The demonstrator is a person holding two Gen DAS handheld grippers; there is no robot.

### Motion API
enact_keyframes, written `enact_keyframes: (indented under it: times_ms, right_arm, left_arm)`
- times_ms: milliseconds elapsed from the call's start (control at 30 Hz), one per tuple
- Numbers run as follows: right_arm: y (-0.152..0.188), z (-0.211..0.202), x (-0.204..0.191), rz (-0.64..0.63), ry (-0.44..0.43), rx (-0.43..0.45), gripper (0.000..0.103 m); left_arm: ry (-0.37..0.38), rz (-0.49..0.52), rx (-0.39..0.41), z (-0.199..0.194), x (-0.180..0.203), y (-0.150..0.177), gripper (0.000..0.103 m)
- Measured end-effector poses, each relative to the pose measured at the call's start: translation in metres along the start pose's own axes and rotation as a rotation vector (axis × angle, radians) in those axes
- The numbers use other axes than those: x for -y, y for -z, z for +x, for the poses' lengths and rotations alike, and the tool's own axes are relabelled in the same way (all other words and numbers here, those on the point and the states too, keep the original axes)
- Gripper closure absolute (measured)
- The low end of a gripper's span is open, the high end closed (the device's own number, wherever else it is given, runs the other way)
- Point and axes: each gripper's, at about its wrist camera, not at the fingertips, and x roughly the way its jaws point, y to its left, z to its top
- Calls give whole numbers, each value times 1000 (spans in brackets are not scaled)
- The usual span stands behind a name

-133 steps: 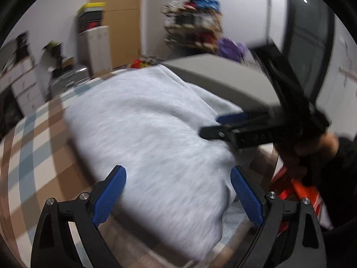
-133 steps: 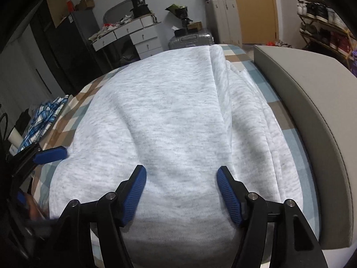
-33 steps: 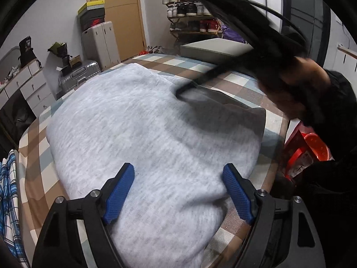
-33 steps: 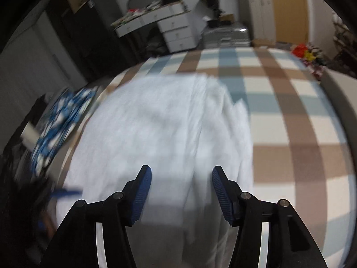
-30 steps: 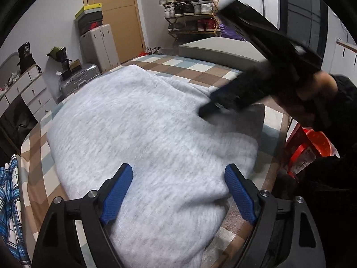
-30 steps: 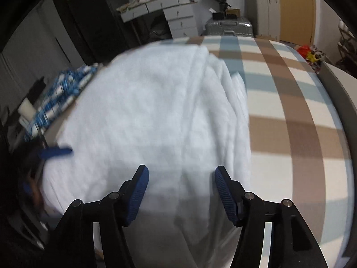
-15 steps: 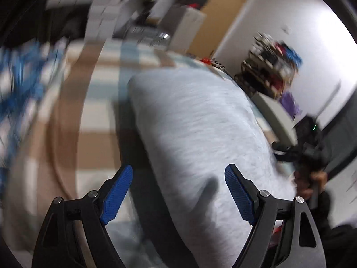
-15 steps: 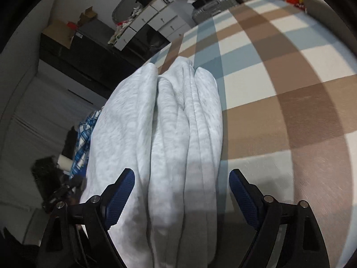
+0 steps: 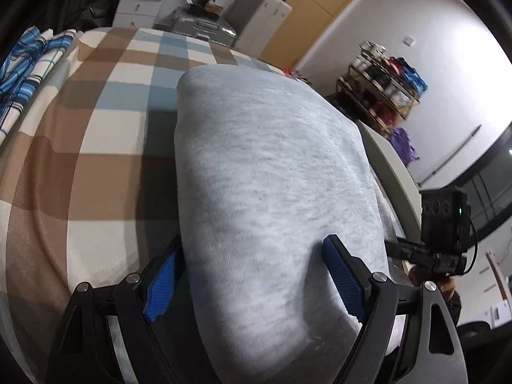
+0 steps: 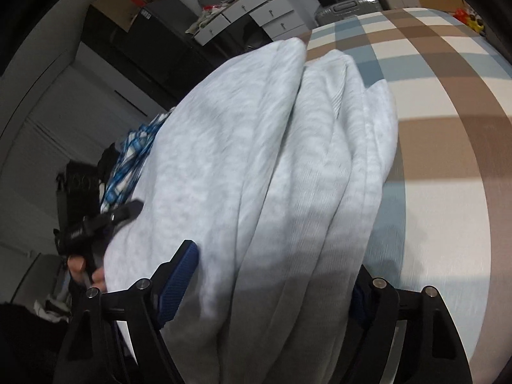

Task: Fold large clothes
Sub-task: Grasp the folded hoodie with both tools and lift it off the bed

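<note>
A light grey folded sweatshirt (image 9: pixel 265 166) lies on a checked bedspread (image 9: pixel 96 166). My left gripper (image 9: pixel 252 283) is open and straddles its near end. One blue pad sits beside the left edge, the other rests on top of the cloth. In the right wrist view the sweatshirt (image 10: pixel 256 147) shows its stacked layered edges. My right gripper (image 10: pixel 270 291) straddles that end and its jaws are closing. The stack is between them and hides the right pad; I see no pinch. Each view shows the other gripper's black body at the far end, held by a hand (image 10: pixel 83 265).
A grey padded board (image 9: pixel 390 166) runs along the bed's right side. A blue plaid cloth (image 9: pixel 22 73) lies at the bed's left edge. Beyond the bed stand a silver suitcase (image 9: pixel 204 28), a shoe rack (image 9: pixel 384 89) and white drawers (image 10: pixel 256 9).
The left gripper has rolled and swung from above the sweatshirt to its end, where it now straddles the edge. The right gripper opened wider and dropped around the layered edge.
</note>
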Motion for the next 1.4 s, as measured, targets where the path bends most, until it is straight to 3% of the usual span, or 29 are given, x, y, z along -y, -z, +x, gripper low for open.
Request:
enact_keyframes:
  times_ms: [100, 233, 367, 533, 600, 667, 767, 833, 1167, 1300, 1400]
  right_arm:
    - [13, -13, 11, 95, -34, 47, 22]
    - [1, -20, 34, 206, -36, 101, 22]
    - [-19, -4, 31, 198, -57, 77, 20]
    - [-35, 15, 19, 165, -21, 67, 17]
    - [-37, 20, 11, 128, 39, 63, 25]
    - [-35, 22, 3, 82, 80, 71, 45]
    - [-29, 14, -10, 15, 121, 110, 64]
    - [-26, 13, -7, 36, 107, 105, 66]
    - [2, -14, 11, 124, 46, 147, 69]
    - [3, -18, 6, 124, 36, 199, 74]
    - [2, -23, -3, 94, 17, 223, 75]
  left_arm:
    - [12, 17, -26, -3, -3, 1, 21]
    - [25, 24, -45, 1, -2, -4, 21]
    - [50, -6, -60, 7, -4, -9, 21]
    - [65, -57, -78, 10, -8, -9, 19]
    - [64, -59, -73, 8, -5, -7, 20]
    - [30, -41, -59, 6, 2, -5, 22]
    - [-54, 21, -37, 1, 18, -2, 29]
    - [-79, 46, -33, -1, 24, 1, 30]
    - [-30, 75, -34, 2, 29, 10, 31]
    - [-28, 107, -2, -7, 34, 8, 44]
    - [-41, 135, 20, -11, 40, 7, 46]
